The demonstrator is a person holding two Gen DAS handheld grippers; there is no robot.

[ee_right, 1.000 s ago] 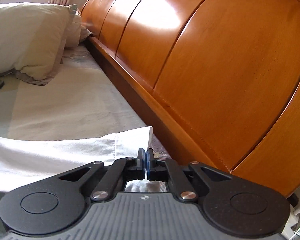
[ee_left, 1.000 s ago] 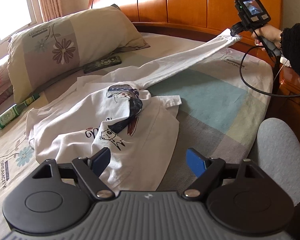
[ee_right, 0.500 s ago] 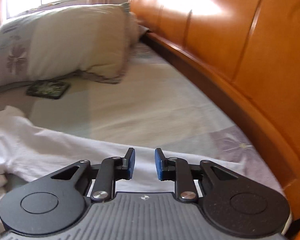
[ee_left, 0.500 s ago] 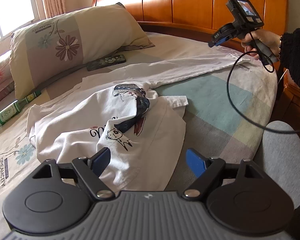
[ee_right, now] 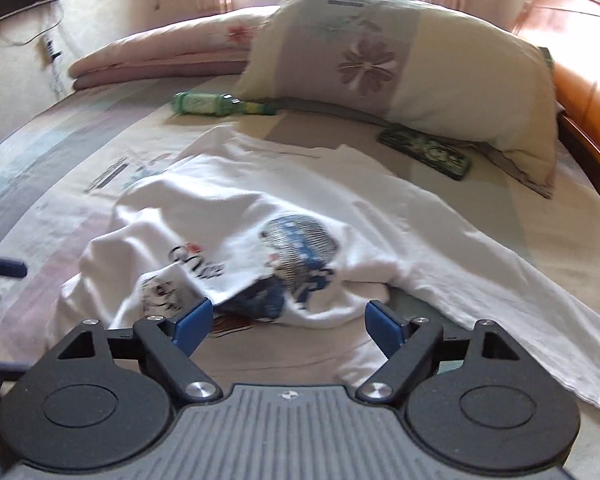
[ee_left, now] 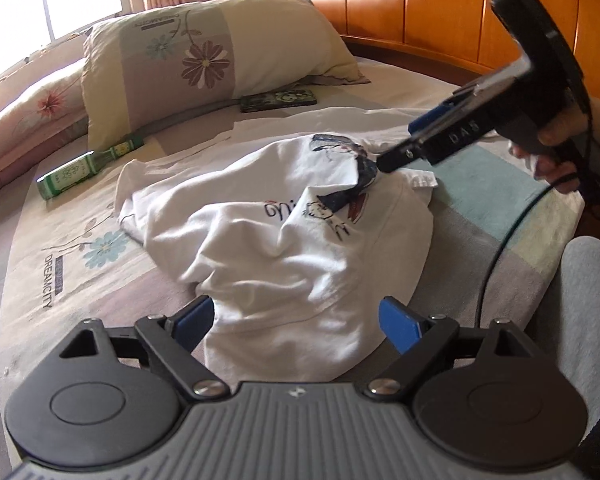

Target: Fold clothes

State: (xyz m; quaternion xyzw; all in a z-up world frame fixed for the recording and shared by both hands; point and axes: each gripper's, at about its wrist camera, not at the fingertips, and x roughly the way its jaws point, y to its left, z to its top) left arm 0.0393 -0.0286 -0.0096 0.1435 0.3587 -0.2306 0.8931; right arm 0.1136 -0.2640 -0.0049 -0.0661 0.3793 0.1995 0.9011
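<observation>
White shirt lies crumpled in the middle of the bed, printed side up, one long sleeve stretched flat toward the headboard.

Print on the shirt: cartoon figures in dark blue, black and red with a line of cursive script. The script is too creased to read.

Left tongs: wide open, empty, low over the near hem of the shirt, blue pads either side of the cloth edge; contact cannot be judged.

Right tongs: wide open, gripping nothing, just above the printed patch. In the left wrist view their tip sits at the dark part of the print; the body carries raised letters reading "DAB". A hand grips the handle, cable hanging down.

Bed sheet: floral pattern, printed "DREAMCITY" at near left. The same word appears on the pillow, upside down and small.

Green bottle lies on its side at far left beside the pillow; label text is illegible. A dark phone lies flat just in front of the pillow.
</observation>
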